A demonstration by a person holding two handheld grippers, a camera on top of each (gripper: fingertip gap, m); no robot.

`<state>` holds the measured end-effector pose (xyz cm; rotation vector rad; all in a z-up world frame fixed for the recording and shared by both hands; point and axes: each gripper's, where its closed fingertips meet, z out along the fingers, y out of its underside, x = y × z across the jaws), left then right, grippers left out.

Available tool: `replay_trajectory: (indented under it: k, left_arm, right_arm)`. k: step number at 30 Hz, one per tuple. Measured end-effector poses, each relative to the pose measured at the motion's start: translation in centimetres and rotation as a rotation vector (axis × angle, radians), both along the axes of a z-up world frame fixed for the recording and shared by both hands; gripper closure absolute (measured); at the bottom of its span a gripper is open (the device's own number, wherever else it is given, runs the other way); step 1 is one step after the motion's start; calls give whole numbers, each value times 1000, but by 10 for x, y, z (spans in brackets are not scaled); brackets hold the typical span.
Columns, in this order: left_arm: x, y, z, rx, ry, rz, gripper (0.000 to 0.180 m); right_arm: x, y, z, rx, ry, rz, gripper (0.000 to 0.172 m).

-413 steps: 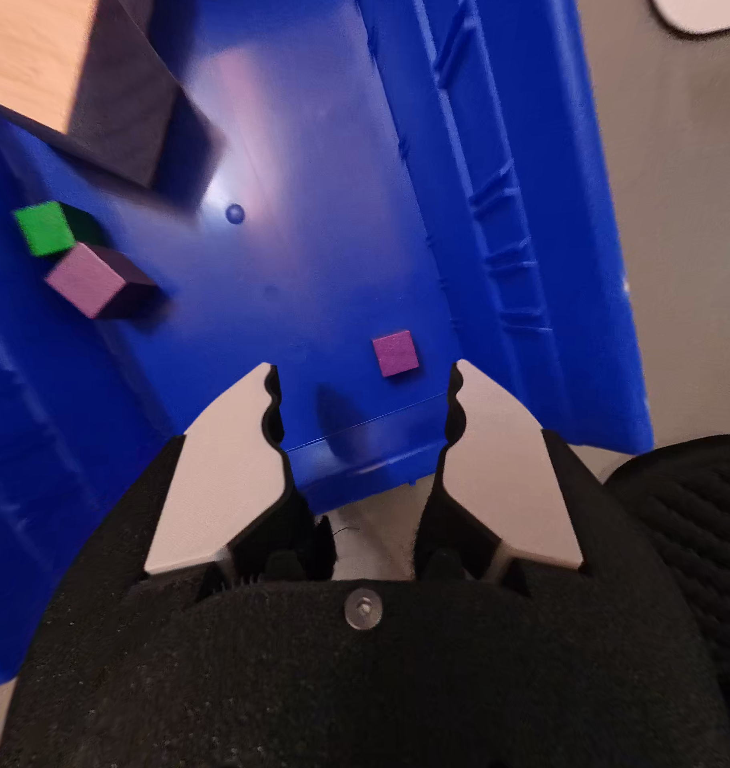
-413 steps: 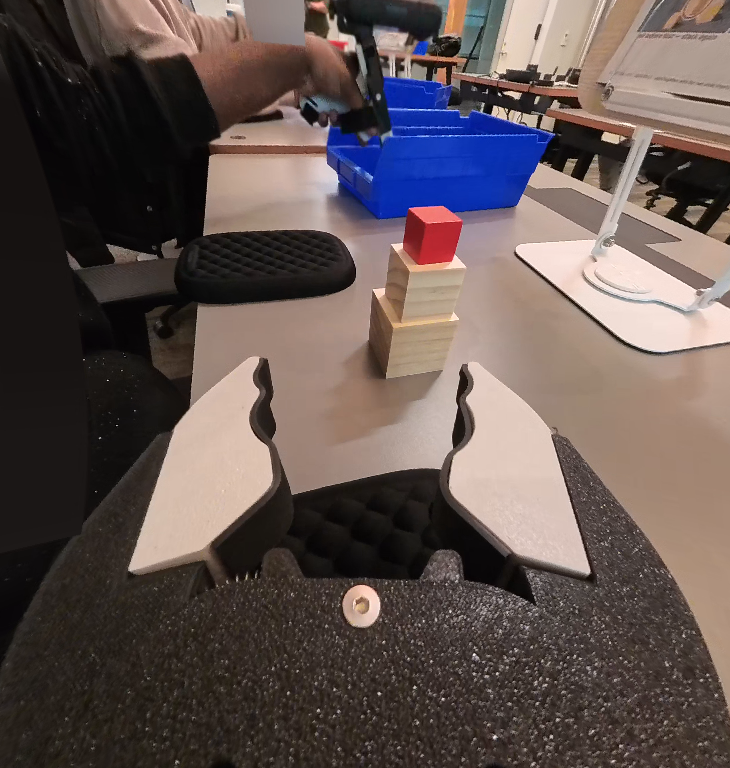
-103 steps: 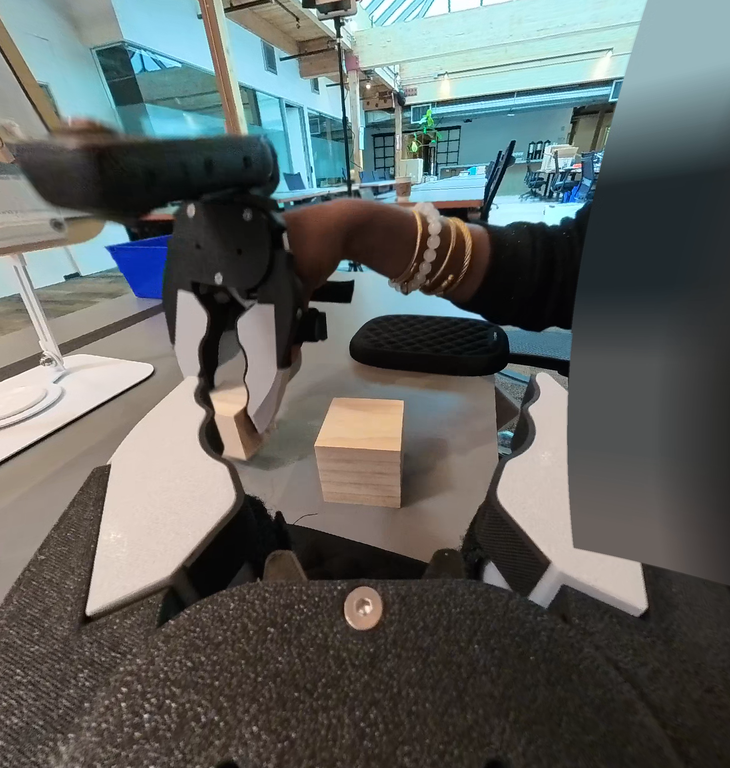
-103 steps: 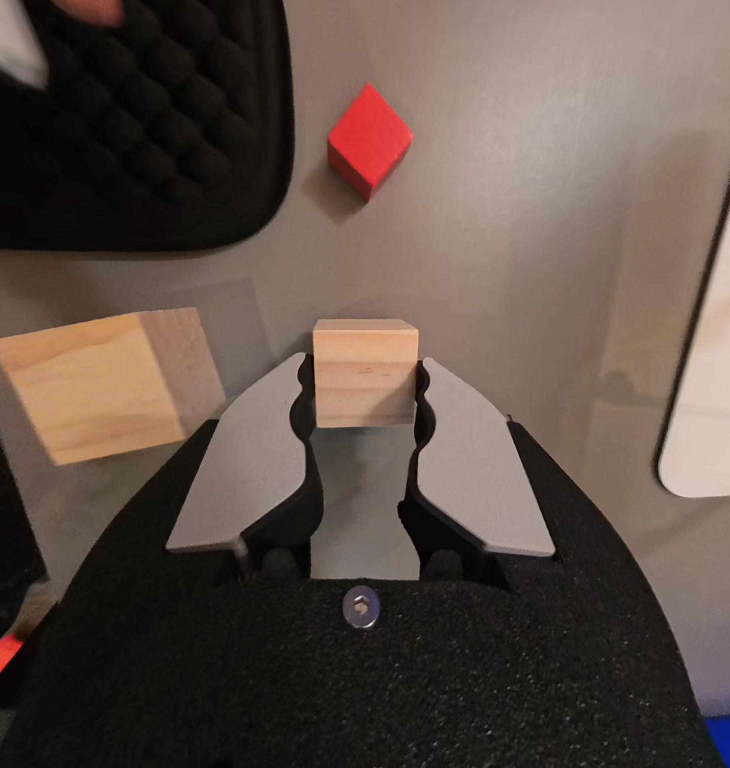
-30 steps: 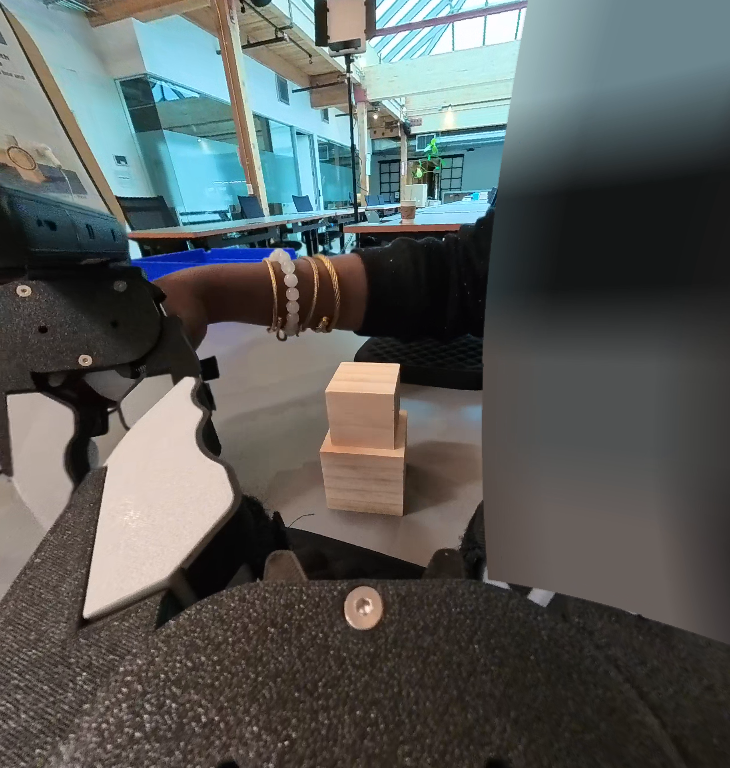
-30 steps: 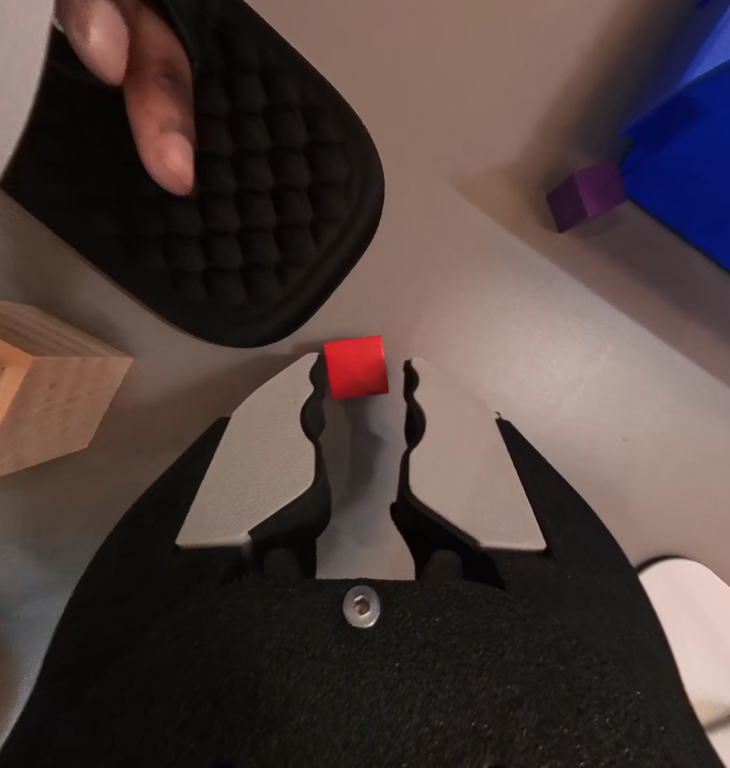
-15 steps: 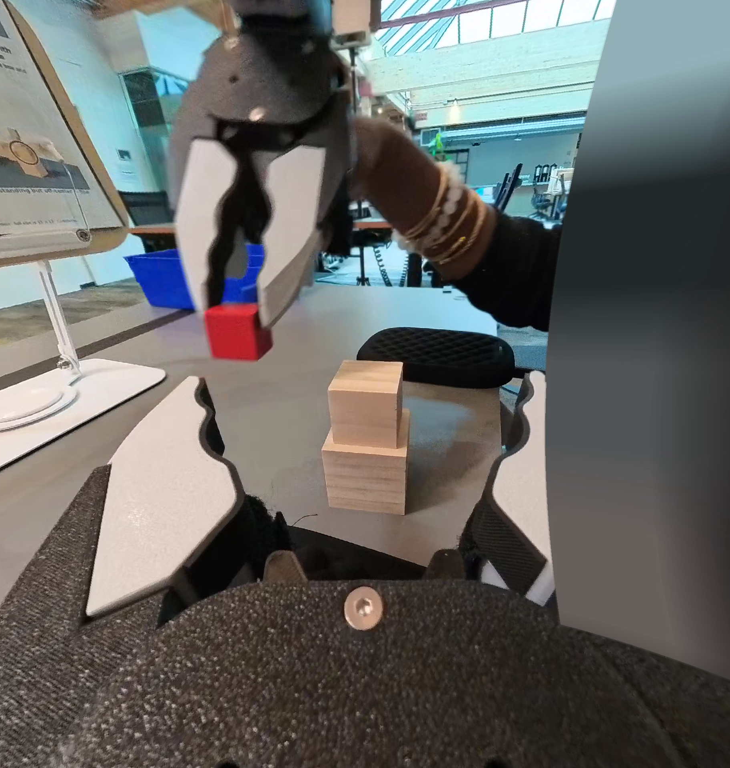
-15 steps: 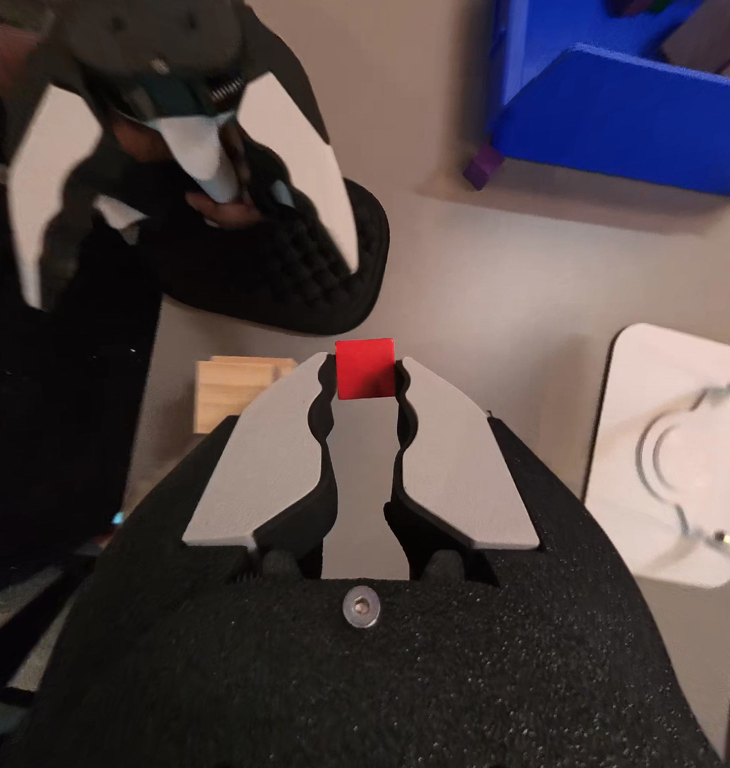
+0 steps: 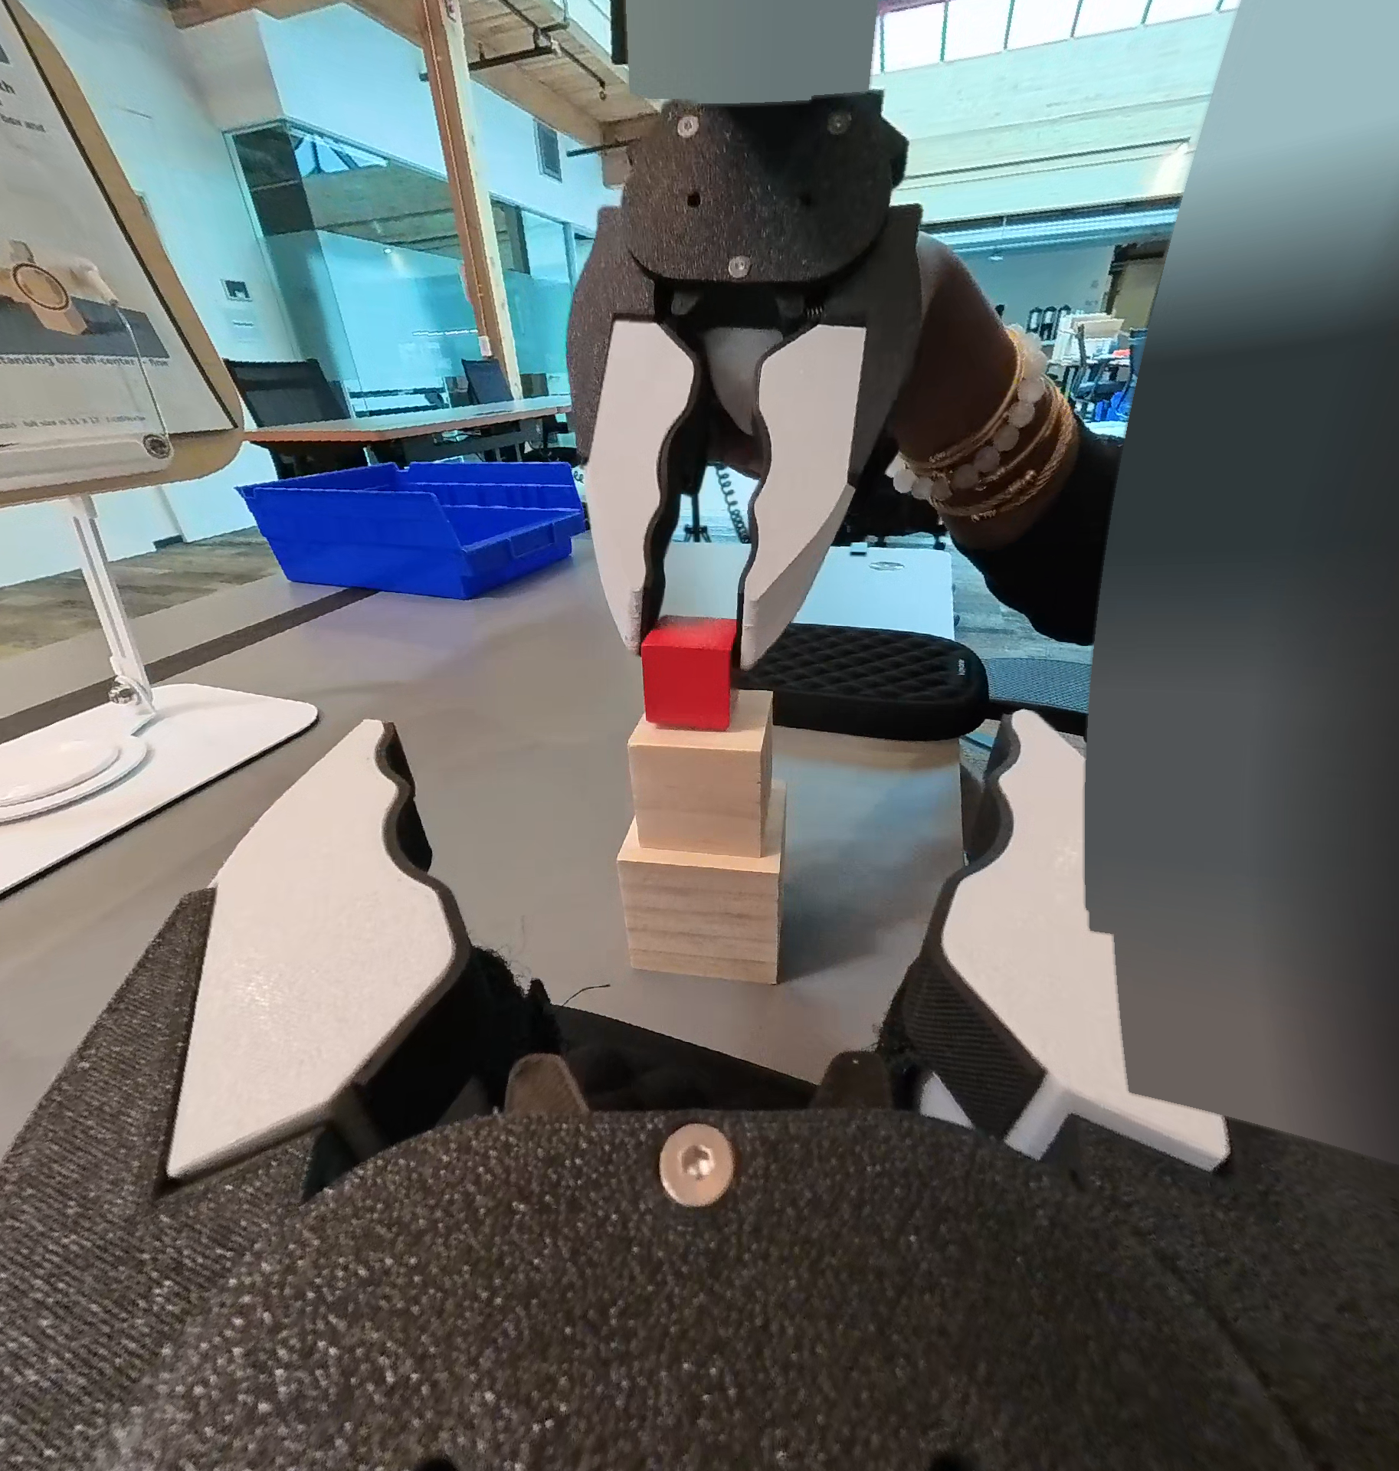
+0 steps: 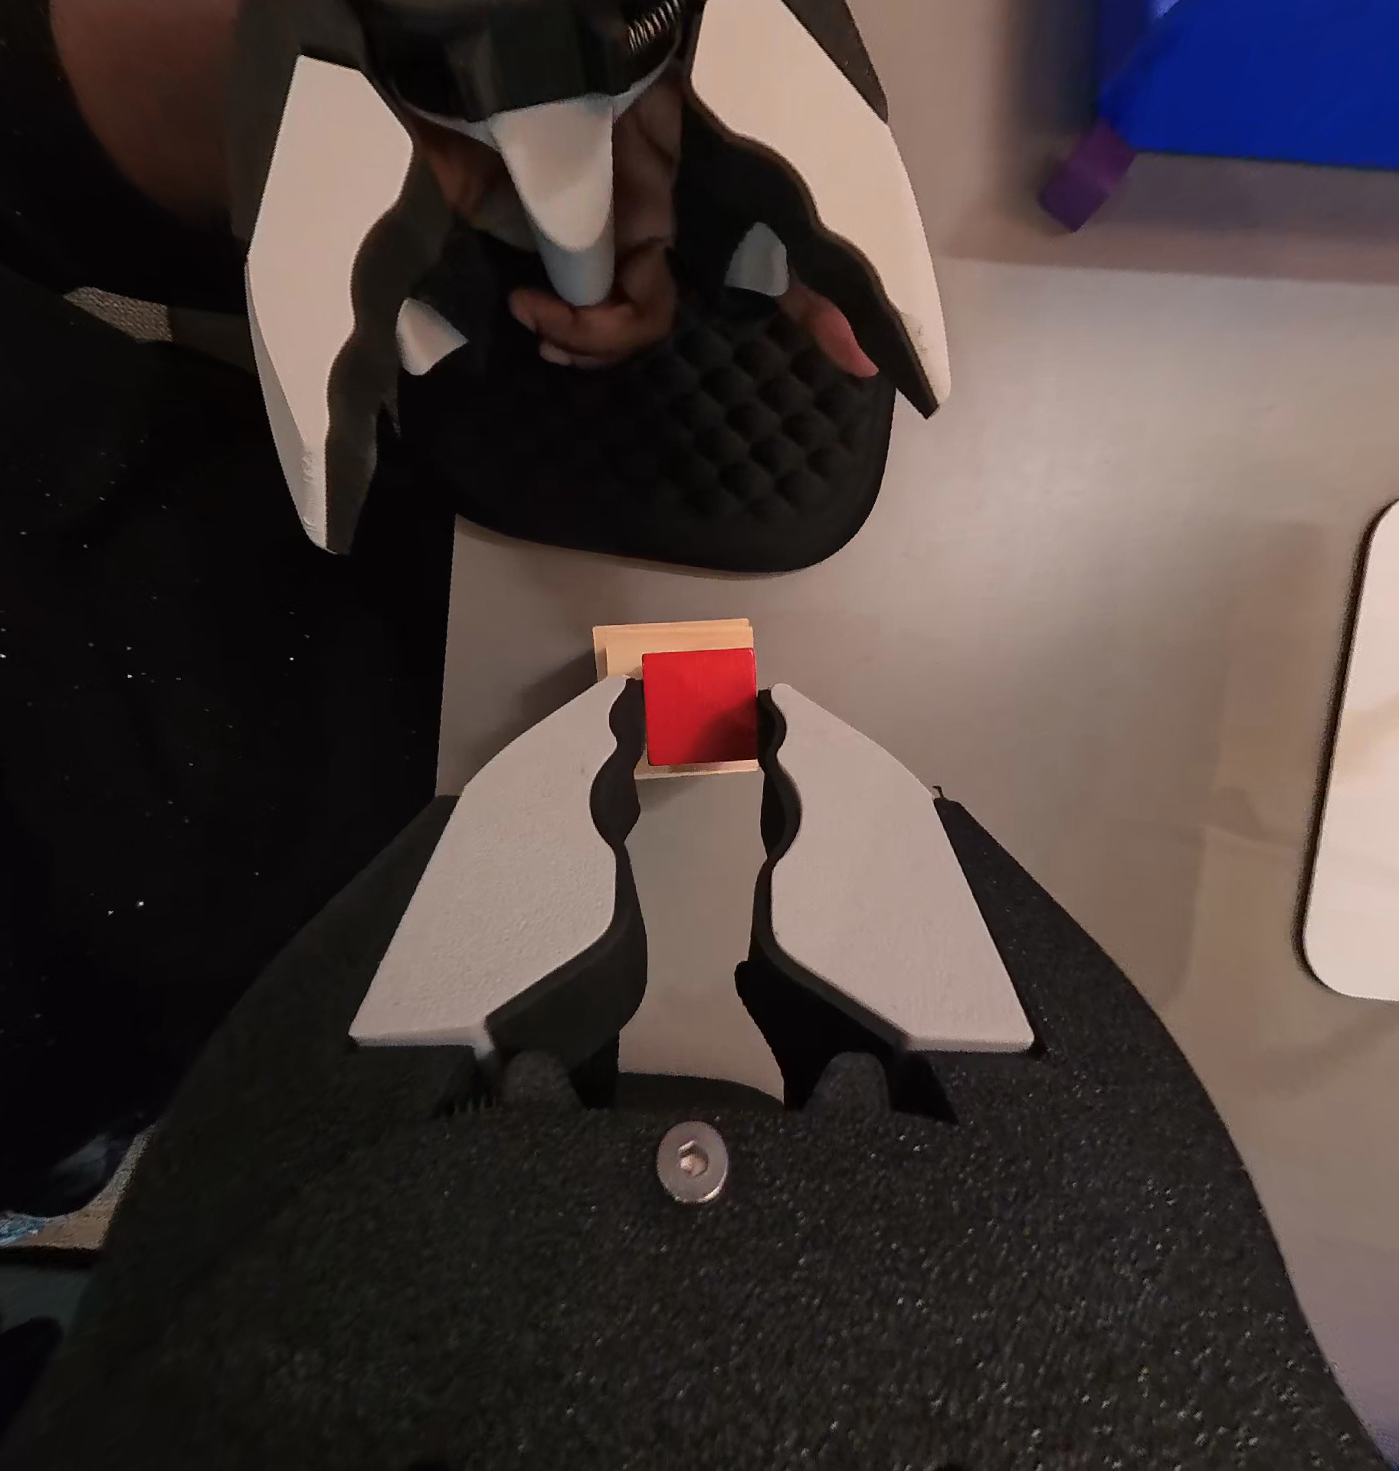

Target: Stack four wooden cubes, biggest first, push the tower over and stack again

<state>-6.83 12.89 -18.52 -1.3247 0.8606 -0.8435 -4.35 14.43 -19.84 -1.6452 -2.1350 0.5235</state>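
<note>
My right gripper (image 10: 696, 700) points down and is shut on a small red cube (image 10: 700, 708), both pads against its sides. In the left wrist view the right gripper (image 9: 690, 637) holds the red cube (image 9: 687, 676) on top of a small wooden cube (image 9: 700, 784), which stands on a larger wooden cube (image 9: 700, 907). The wooden stack's edges (image 10: 664, 641) show under the red cube. My left gripper (image 9: 696, 728) is wide open and empty, level with the table, with the stack between and beyond its fingers. It also shows in the right wrist view (image 10: 625, 462).
A grey table (image 9: 481, 796) carries the stack. A black padded armrest (image 9: 863, 684) lies just behind it. A blue bin (image 9: 418, 525) sits farther back with a purple cube (image 10: 1082, 179) beside it. A white stand base (image 9: 123, 756) is at the left. One gripper's finger ends stand about 5 cm off the other's.
My right gripper shut on the red cube on the table, lifted it, and brought it down onto the top of the wooden stack. My left gripper stayed open and nearly still.
</note>
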Motion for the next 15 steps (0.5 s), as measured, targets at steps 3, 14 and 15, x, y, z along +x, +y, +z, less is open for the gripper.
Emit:
replay_trajectory:
  k: [3,14,15]
  left_arm:
    - [-1,0,1,-1,-6,-2,48]
    - [0,0,0,5,1,1,48]
    - [0,0,0,6,3,1,48]
  right_arm:
    - [0,-1,-1,-1,-3,0,145]
    - [-1,-3,8,2,25,11,128]
    - [-3,-1,13,2,48,17,126]
